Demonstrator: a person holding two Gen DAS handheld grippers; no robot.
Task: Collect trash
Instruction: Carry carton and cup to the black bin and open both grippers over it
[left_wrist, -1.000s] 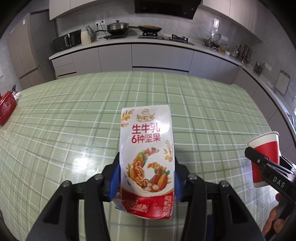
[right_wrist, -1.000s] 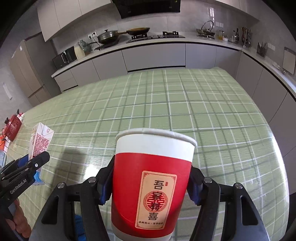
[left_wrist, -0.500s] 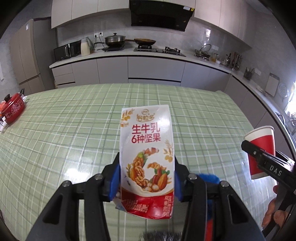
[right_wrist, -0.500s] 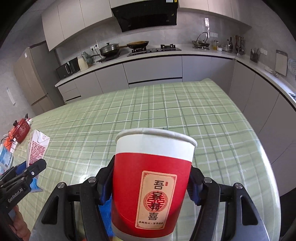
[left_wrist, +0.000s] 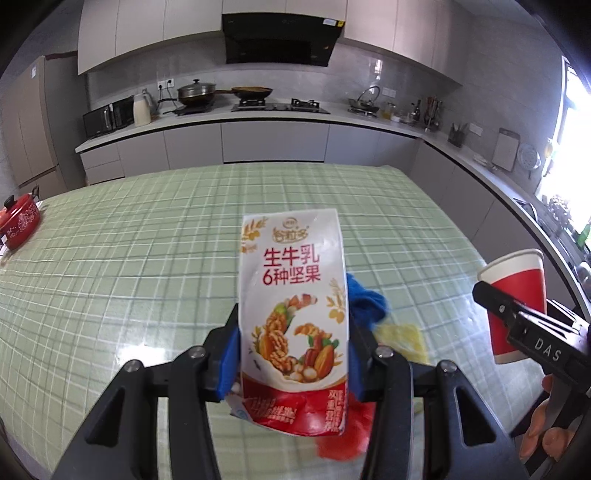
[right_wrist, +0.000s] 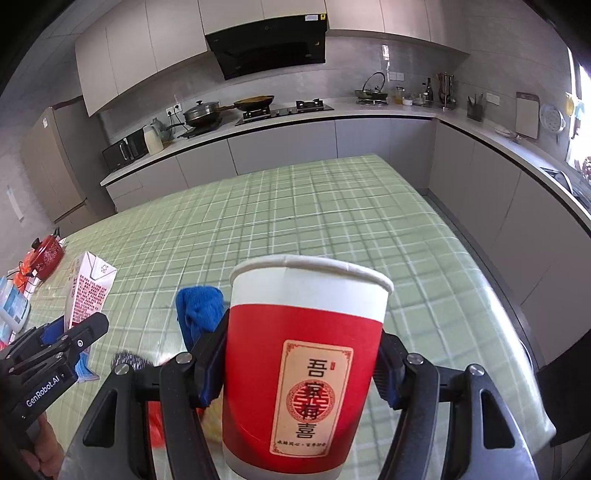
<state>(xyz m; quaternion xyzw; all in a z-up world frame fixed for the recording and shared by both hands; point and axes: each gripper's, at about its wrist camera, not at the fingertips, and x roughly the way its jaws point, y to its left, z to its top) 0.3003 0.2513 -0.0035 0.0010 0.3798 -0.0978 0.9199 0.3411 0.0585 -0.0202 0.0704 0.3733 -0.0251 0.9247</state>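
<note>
My left gripper (left_wrist: 293, 354) is shut on a white and red milk carton (left_wrist: 293, 295) printed with nuts, held upright above the green checked table (left_wrist: 129, 258). My right gripper (right_wrist: 301, 365) is shut on a red and white paper cup (right_wrist: 306, 354), also upright. Each shows in the other's view: the cup (left_wrist: 517, 291) at the right edge of the left wrist view, the carton (right_wrist: 88, 291) at the left of the right wrist view. On the table below lie a blue cloth (left_wrist: 367, 302), a yellow scrap (left_wrist: 400, 338) and a red scrap (left_wrist: 341, 439).
A red pot (left_wrist: 18, 225) sits at the table's left edge. A dark wiry object (right_wrist: 129, 360) lies near the blue cloth (right_wrist: 199, 308). Kitchen counters (left_wrist: 277, 114) with a hob and pans run behind and along the right. A hand (left_wrist: 546, 428) grips the right tool.
Both grippers have pulled back and risen with carton and cup still clamped. More of the kitchen shows, and the blue cloth and the yellow and red scraps have come into view beneath them.
</note>
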